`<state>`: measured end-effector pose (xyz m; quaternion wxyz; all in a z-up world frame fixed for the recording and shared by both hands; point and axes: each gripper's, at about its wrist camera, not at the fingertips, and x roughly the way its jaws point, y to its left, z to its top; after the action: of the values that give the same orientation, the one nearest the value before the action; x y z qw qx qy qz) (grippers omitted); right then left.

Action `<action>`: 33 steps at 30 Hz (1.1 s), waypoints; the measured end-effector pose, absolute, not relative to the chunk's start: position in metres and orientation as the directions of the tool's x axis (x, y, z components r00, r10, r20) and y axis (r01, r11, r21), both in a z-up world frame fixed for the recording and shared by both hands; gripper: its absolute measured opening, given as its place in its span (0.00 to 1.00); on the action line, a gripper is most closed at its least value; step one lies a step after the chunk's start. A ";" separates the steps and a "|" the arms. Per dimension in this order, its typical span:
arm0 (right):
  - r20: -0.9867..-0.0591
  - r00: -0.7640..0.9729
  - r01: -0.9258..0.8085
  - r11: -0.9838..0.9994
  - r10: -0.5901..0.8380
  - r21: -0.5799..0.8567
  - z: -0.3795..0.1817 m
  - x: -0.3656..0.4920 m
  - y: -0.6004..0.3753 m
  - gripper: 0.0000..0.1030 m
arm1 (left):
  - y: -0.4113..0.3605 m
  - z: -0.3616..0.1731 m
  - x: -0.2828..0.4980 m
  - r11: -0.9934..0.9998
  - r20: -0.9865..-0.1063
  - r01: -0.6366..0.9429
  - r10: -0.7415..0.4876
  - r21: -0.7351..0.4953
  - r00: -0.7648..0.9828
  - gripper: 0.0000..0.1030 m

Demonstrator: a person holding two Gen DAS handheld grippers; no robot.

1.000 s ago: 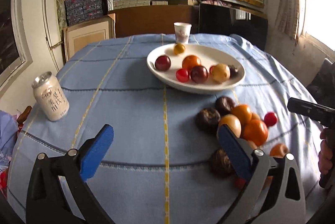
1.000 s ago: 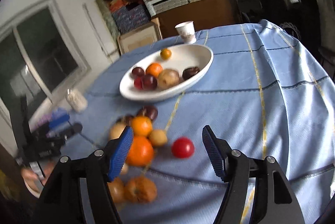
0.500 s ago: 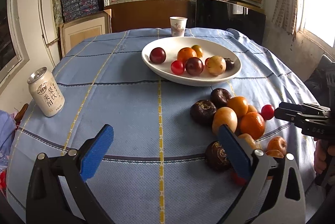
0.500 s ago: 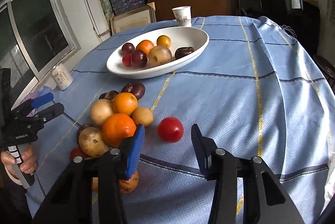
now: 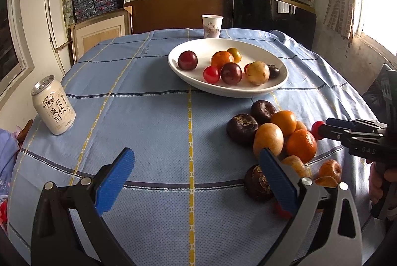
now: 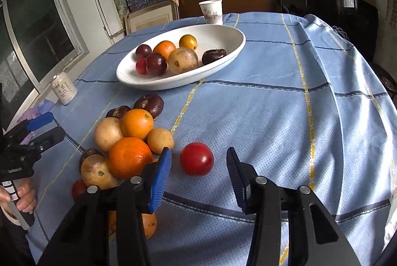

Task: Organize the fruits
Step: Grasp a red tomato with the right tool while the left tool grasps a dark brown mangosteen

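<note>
You are working at a table under a blue cloth (image 6: 285, 102). The white bowl (image 6: 223, 55) is holding about seven fruits; a larger pile (image 6: 129, 141) is waiting loose, near your edge. Your right gripper (image 6: 197, 174) is standing open around the red fruit (image 6: 196, 158), untouched. Your left gripper (image 5: 196, 176) is gaping wide, empty, over open cloth.

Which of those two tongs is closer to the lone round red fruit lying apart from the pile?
Right. The right tongs are open with the round red fruit just ahead between their blue pads. The left tongs hover open over bare blue tablecloth, on the far side of the fruit pile.
</note>
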<state>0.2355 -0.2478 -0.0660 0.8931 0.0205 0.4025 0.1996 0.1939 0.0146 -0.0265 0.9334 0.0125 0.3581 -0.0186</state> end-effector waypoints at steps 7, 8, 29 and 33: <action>-0.726 0.581 -0.336 0.921 0.367 0.197 -0.070 0.242 -0.243 0.46 | 0.015 -0.027 0.194 0.999 -0.669 0.044 -0.024 0.013 0.743 0.96; -0.729 0.577 -0.338 0.920 0.368 0.196 -0.071 0.243 -0.243 0.46 | 0.014 -0.026 0.194 0.999 -0.669 0.043 -0.024 0.013 0.743 0.96; -0.710 0.586 -0.311 0.917 0.391 0.248 -0.067 0.238 -0.258 0.29 | -0.010 -0.045 0.187 0.937 -0.751 0.349 -0.223 0.010 0.621 0.55; -0.710 0.582 -0.313 0.915 0.395 0.253 -0.068 0.238 -0.257 0.29 | -0.023 -0.052 0.181 0.898 -0.766 0.438 -0.253 0.042 0.591 0.52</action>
<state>0.2375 -0.2574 -0.0679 0.8880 0.0501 0.4113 0.1993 0.1814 -0.0229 -0.0520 0.8847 0.1138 0.4077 -0.1952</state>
